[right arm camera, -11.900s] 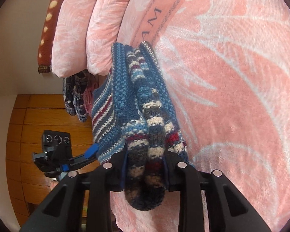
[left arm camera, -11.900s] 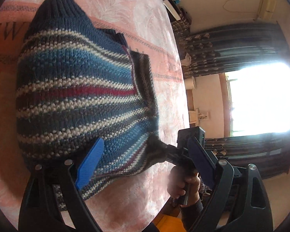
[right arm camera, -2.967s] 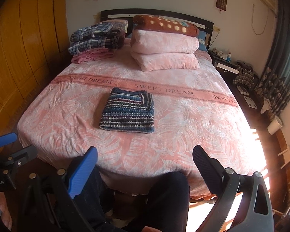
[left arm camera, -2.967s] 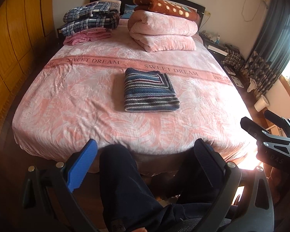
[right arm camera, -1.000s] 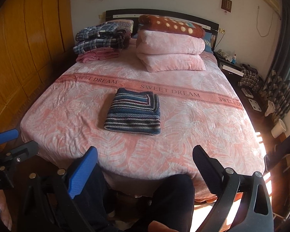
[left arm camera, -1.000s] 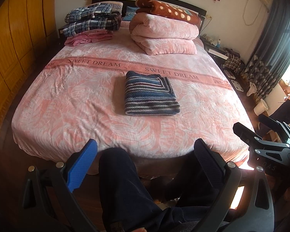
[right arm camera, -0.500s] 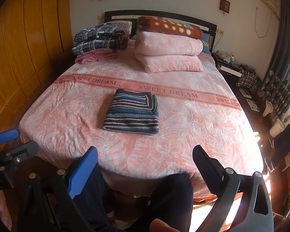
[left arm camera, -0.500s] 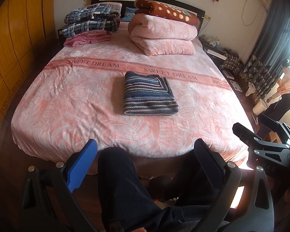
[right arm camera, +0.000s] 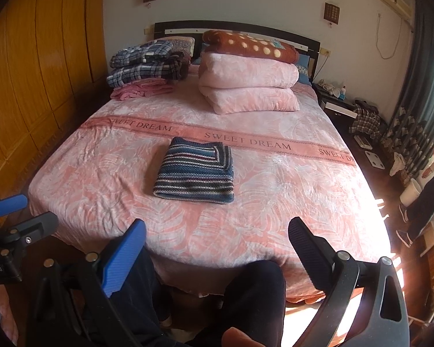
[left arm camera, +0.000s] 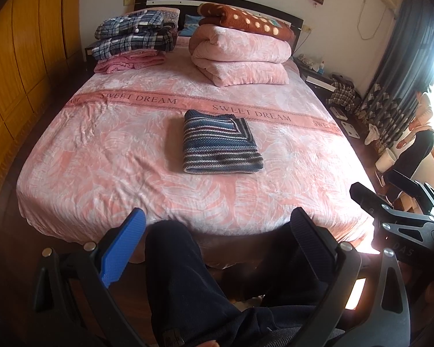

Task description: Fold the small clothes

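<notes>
Folded striped sweater (left arm camera: pixel 220 144) lies flat on the bed (left arm camera: pixel 101 156), just in front of the bedspread band reading "SWEET DREAM" (left arm camera: pixel 139 99). Left hand-held gripper (left arm camera: pixel 217 245) and right hand-held gripper (right arm camera: pixel 217 248) are both spread wide and empty, held off the foot of the bed, well apart from the sweater. The person's dark-trousered legs (left arm camera: pixel 188 283) hide the bed's near edge. Lettering on the neighbouring gripper body is cut off, reading only "DAS" (left arm camera: pixel 405 251). A second person (left arm camera: pixel 419 144) stands beside the bed, partly washed out by window glare.
</notes>
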A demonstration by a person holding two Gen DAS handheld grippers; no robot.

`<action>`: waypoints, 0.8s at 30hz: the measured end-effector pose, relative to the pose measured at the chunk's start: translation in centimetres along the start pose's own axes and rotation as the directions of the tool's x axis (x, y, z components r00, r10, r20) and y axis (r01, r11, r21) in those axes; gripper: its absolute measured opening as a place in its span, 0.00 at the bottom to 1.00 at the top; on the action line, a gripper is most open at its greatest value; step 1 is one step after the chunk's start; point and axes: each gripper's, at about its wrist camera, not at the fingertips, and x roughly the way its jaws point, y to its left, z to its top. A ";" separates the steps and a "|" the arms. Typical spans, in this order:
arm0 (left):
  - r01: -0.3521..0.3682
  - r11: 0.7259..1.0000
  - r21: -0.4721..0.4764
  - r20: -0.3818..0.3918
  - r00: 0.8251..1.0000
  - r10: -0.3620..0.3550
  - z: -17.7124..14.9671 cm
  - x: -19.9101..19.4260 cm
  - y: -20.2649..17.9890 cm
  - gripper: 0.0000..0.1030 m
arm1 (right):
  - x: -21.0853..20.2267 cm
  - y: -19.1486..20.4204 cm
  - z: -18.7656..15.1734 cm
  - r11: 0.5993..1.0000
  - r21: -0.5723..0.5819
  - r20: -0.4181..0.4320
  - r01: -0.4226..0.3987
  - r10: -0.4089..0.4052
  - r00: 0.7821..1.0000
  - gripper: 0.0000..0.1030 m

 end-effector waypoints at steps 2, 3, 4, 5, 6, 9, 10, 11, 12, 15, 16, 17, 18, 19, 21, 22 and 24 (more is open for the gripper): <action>-0.001 1.000 0.001 0.004 1.000 0.001 0.0 -0.3 0.0 0.97 | -0.1 0.0 0.0 1.000 0.000 0.003 0.003 -0.003 1.000 0.96; 0.000 1.000 0.000 0.007 1.000 0.000 0.0 -0.6 -0.2 0.97 | -0.2 0.0 0.0 1.000 -0.003 0.004 0.004 -0.004 1.000 0.96; 0.000 1.000 -0.001 0.010 1.000 0.000 -0.1 -0.8 -0.3 0.97 | -0.3 0.0 0.0 1.000 -0.002 0.006 0.005 -0.005 1.000 0.96; 0.000 1.000 -0.001 0.013 1.000 0.000 -0.1 -1.0 -0.4 0.97 | -0.4 0.0 0.0 1.000 -0.001 0.007 0.004 -0.004 1.000 0.96; 0.000 1.000 -0.001 0.014 1.000 0.000 -0.2 -1.1 -0.4 0.97 | -0.5 0.1 0.0 1.000 -0.001 0.008 0.006 -0.006 1.000 0.96; 0.002 1.000 -0.001 0.017 1.000 -0.002 -0.2 -1.3 -0.4 0.97 | -0.8 0.2 0.0 1.000 -0.002 0.013 0.008 -0.008 1.000 0.96; 0.001 1.000 -0.001 0.017 1.000 -0.001 -0.2 -1.4 -0.4 0.97 | -1.0 0.3 -0.1 1.000 -0.002 0.016 0.009 -0.009 1.000 0.96; 0.001 1.000 0.000 0.017 1.000 -0.001 -0.3 -1.3 -0.4 0.97 | -1.1 0.3 -0.1 1.000 -0.003 0.019 0.009 -0.009 1.000 0.96; 0.001 1.000 0.000 0.018 1.000 -0.001 -0.3 -1.5 -0.4 0.97 | -1.2 0.3 -0.1 1.000 -0.004 0.021 0.009 -0.009 1.000 0.96; 0.001 1.000 0.001 0.019 1.000 -0.001 -0.3 -1.6 -0.5 0.97 | -1.4 0.4 -0.3 1.000 -0.004 0.026 0.012 -0.012 1.000 0.96; 0.001 1.000 0.000 0.019 1.000 -0.001 -0.4 -1.6 -0.5 0.97 | -1.5 0.4 -0.3 1.000 -0.003 0.026 0.012 -0.012 1.000 0.96; 0.000 1.000 0.000 0.019 1.000 0.000 -0.4 -1.6 -0.5 0.97 | -1.5 0.5 -0.3 1.000 -0.003 0.028 0.014 -0.014 1.000 0.96; 0.000 1.000 0.000 0.018 1.000 0.000 -0.5 -1.6 -0.5 0.97 | -1.5 0.5 -0.3 1.000 -0.003 0.029 0.015 -0.015 0.999 0.96; 0.000 1.000 0.001 0.019 1.000 0.000 -0.5 -1.7 -0.6 0.97 | -1.6 0.5 -0.3 1.000 -0.003 0.029 0.015 -0.015 0.999 0.96; -0.005 1.000 0.000 0.020 1.000 0.005 -0.5 -1.7 -0.6 0.97 | -1.6 0.5 -0.3 1.000 -0.003 0.031 0.017 -0.017 0.999 0.96; -0.004 1.000 0.000 0.021 1.000 0.004 -0.5 -1.8 -0.5 0.97 | -1.6 0.6 -0.3 1.000 -0.003 0.032 0.016 -0.016 0.999 0.96; -0.005 1.000 0.000 0.021 1.000 0.005 -0.5 -1.8 -0.5 0.97 | -1.6 0.6 -0.3 1.000 -0.002 0.032 0.017 -0.017 0.999 0.96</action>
